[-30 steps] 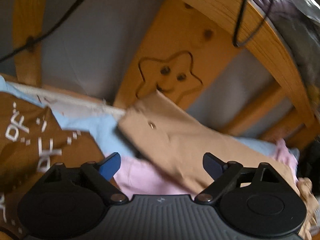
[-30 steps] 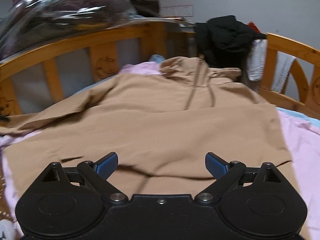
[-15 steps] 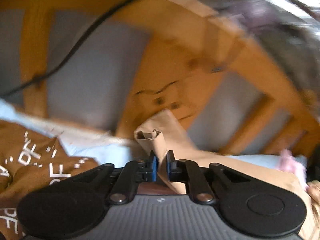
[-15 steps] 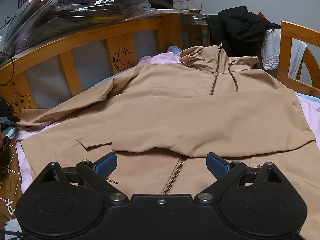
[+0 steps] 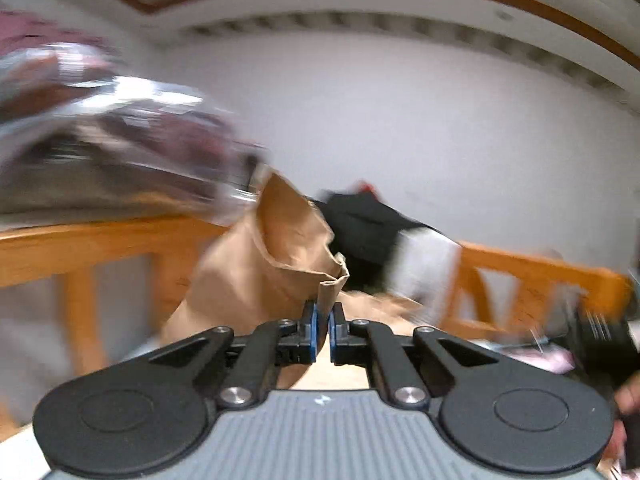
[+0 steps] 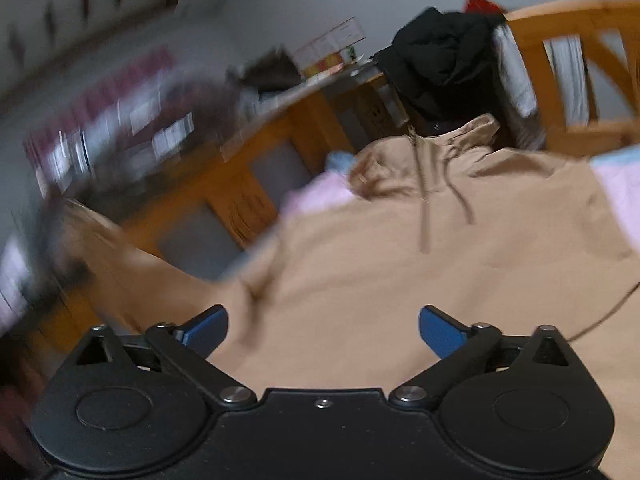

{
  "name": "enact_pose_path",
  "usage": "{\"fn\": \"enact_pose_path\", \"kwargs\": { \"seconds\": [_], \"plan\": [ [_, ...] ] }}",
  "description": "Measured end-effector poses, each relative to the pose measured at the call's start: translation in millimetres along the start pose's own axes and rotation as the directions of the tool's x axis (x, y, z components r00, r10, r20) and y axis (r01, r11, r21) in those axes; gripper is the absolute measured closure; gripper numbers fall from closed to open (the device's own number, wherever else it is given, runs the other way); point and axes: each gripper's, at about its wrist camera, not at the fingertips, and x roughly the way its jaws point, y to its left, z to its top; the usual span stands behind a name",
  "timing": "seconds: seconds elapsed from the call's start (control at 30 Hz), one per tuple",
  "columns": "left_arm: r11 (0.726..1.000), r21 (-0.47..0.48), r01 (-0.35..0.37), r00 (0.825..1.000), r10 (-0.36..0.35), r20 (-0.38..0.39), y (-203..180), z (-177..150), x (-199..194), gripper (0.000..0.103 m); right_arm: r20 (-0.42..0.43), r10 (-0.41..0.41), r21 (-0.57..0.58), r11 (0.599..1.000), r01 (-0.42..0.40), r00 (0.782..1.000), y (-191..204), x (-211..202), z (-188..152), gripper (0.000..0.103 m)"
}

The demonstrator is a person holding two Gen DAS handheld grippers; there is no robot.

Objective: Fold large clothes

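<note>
Tan jacket (image 6: 420, 280): we see it spread zip-up across the bed, collar toward 1 o'clock, filling the middle of the right wrist view.
Bed rail (image 5: 100, 240): wooden, from 9 to 3 o'clock behind the cloth.
Black garment (image 6: 444, 60): draped on the rail at 1 o'clock, well apart from our work.
Sleeve (image 5: 280, 256): lifted off the bed at 12 o'clock of the left gripper (image 5: 322, 328), cuff end standing up.
Left fingers: clenched on the cuff's thin edge.
Right gripper (image 6: 322, 328): its fingers have just been widening; they stand released, nothing between them, above the jacket's front.
Risk: we judge the pinch shallow, so a fast swing could pull the cuff free.
Risk: with no second hold, the body may drag and wrinkle under the sleeve.
</note>
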Motion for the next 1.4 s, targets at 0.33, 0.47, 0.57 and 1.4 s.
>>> {"fn": "enact_pose_path", "kwargs": {
  "seconds": [0.33,0.47,0.57,1.4],
  "plan": [
    [0.981,0.096,0.172,0.974,-0.154,-0.167,-53,-53,27,0.098,-0.115,0.114,0.346,0.936,-0.067,0.987,-21,21,-10,0.001],
    [0.993,0.073,0.092,0.985,-0.08,-0.152,-47,-56,24,0.098,-0.178,0.081,0.479,0.877,0.014,0.981,-37,16,-36,0.001],
    [0.987,0.086,0.136,0.978,-0.12,-0.173,-43,-50,26,0.098,-0.183,0.11,0.554,0.832,0.01,0.977,-47,12,-48,0.001],
    [0.968,0.22,-0.125,0.939,0.187,-0.29,20,-71,81,0.019,0.113,0.014,-0.057,0.998,-0.007,0.993,90,-14,202,0.102]
  ]
}}
